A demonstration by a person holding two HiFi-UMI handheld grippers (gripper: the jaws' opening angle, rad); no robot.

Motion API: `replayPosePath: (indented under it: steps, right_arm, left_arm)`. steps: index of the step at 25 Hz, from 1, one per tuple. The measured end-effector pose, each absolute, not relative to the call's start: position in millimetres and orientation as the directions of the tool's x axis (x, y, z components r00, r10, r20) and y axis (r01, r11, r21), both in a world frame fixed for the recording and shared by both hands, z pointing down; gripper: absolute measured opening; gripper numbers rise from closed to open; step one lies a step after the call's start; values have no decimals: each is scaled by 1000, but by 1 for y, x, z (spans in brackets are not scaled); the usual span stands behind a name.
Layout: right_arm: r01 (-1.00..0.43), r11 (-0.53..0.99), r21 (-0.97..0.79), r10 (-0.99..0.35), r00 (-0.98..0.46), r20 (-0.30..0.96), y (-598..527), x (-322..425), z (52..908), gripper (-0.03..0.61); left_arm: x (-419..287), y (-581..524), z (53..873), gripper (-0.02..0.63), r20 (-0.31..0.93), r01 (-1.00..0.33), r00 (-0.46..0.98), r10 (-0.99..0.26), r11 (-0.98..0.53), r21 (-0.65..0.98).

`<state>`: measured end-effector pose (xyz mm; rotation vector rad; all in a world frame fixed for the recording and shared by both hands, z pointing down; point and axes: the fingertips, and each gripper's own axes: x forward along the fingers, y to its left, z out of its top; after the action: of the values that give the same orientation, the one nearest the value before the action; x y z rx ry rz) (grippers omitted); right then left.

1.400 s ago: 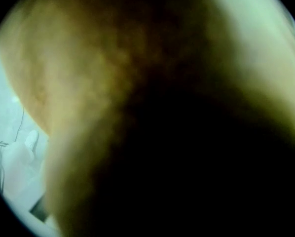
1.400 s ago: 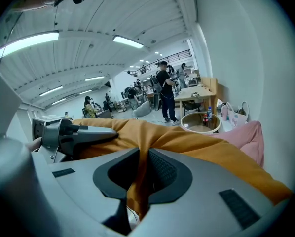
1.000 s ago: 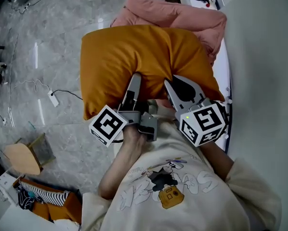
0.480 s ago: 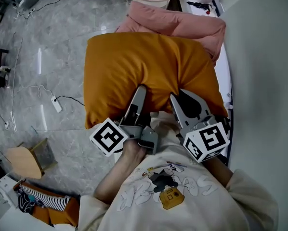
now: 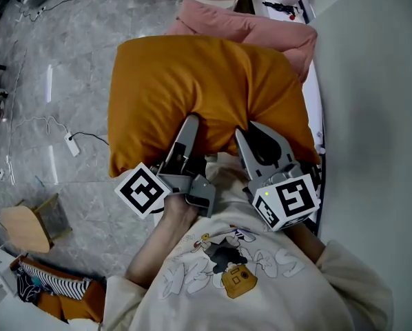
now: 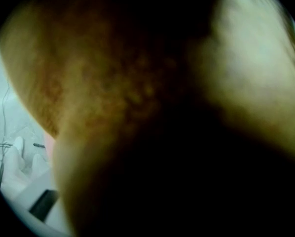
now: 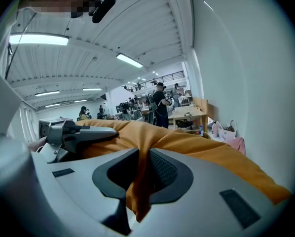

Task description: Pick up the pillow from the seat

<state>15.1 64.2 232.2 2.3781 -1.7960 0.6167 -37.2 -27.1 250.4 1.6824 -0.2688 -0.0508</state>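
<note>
A: Which step?
B: Lift, by the look of it. The pillow is up in front of the person's chest, over the floor, with a pink bundle just past its far edge. No seat can be made out under it.

A: Right gripper?
B: The right gripper has its jaws nearly together, with a fold of orange cloth pinched between the pads. The tail of the fold pokes out on the camera side. It bites the pillow's near edge.

A: Left?
B: The left gripper is just beside the right one, on the same edge. Its own view is smothered: cloth against the lens, the rest dark, no jaws shown. In the head view the jaws are narrow and the cloth puckers round them. Reads as clamped on the pillow.

A: Next move?
B: Judgement: carry it clear. Both bites sit close together on one edge, so the bulk hangs away from them. That calls for level hands and steady pressure, or the thin cloth may slip.
</note>
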Motion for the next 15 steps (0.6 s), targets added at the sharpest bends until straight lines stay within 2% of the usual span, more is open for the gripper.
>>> replayPosePath:
  steps: [15]
  right_arm:
    - [-949,-262,-173,-904,179,387,60,15,242,84]
  left_arm:
    - [-44,-28,264,242,132,-151,959,-250,-59,987]
